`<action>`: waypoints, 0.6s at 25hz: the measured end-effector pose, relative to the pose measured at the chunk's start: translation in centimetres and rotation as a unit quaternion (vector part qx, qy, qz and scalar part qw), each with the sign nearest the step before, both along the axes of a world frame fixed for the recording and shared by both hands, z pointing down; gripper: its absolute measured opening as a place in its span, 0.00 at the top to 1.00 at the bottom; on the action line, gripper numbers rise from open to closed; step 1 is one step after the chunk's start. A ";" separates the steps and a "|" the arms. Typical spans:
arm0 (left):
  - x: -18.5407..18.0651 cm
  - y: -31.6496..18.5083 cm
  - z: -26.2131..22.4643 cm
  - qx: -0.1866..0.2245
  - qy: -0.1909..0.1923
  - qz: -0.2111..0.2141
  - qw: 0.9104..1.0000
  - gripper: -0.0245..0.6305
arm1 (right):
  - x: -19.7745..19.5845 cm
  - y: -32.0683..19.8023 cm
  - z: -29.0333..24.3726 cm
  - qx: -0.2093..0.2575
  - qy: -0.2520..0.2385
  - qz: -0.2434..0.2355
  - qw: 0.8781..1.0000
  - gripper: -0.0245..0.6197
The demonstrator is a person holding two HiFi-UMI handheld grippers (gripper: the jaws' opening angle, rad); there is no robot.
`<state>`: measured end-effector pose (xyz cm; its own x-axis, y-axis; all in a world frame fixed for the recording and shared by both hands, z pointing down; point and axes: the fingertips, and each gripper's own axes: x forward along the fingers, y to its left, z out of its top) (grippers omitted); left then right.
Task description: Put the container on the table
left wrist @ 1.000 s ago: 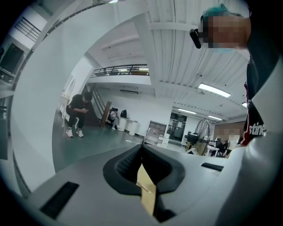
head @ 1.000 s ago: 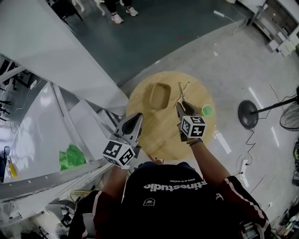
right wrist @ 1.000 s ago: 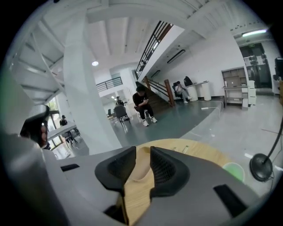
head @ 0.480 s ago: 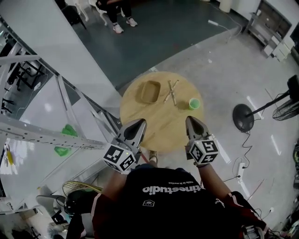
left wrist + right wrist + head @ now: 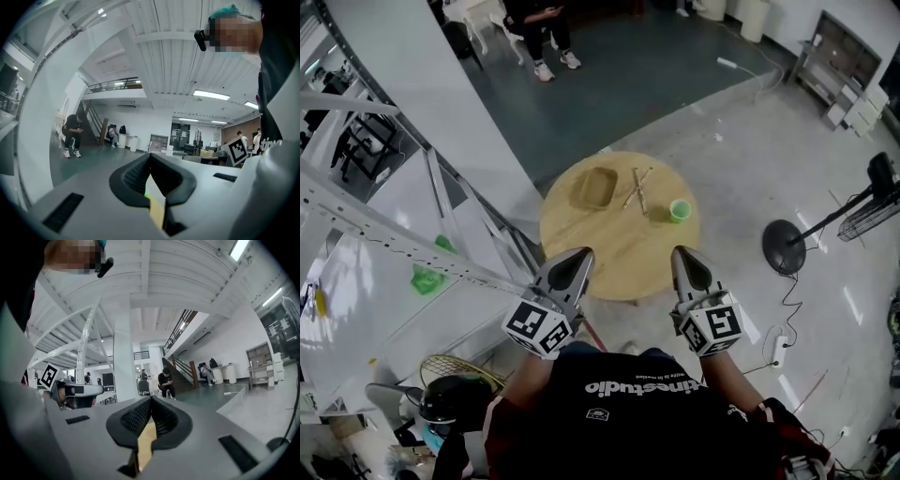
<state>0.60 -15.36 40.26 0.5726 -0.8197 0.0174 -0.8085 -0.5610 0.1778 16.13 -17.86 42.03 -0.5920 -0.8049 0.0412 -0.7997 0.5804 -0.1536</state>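
Left gripper (image 5: 583,252), right gripper (image 5: 678,251) back, level

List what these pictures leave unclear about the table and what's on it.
Container, head view: too small to tell whether anything lies in it.
Thin sticks beside it, head view: too small to identify.
Green cup, head view: inside too small to see.
Table, gripper views: the left gripper and right gripper themselves block all but a tan sliver.

table (image 5: 623,258) near half bare, container (image 5: 592,188) beyond
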 end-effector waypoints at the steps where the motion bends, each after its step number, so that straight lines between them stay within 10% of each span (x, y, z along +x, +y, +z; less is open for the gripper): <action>1: 0.3 0.6 -0.3 0.002 0.001 0.001 1.000 0.93 | 0.3 1.0 -0.6 0.006 0.003 0.001 1.000 0.94; 15: -1.8 7.1 -1.2 0.000 0.005 0.040 0.999 0.93 | -2.4 8.7 -2.0 0.008 0.010 0.023 1.000 0.94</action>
<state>-1.18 -8.22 39.08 0.6365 -0.7712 0.0118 -0.7591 -0.6237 0.1863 13.74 -9.14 40.00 -0.5541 -0.8315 0.0389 -0.8281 0.5458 -0.1279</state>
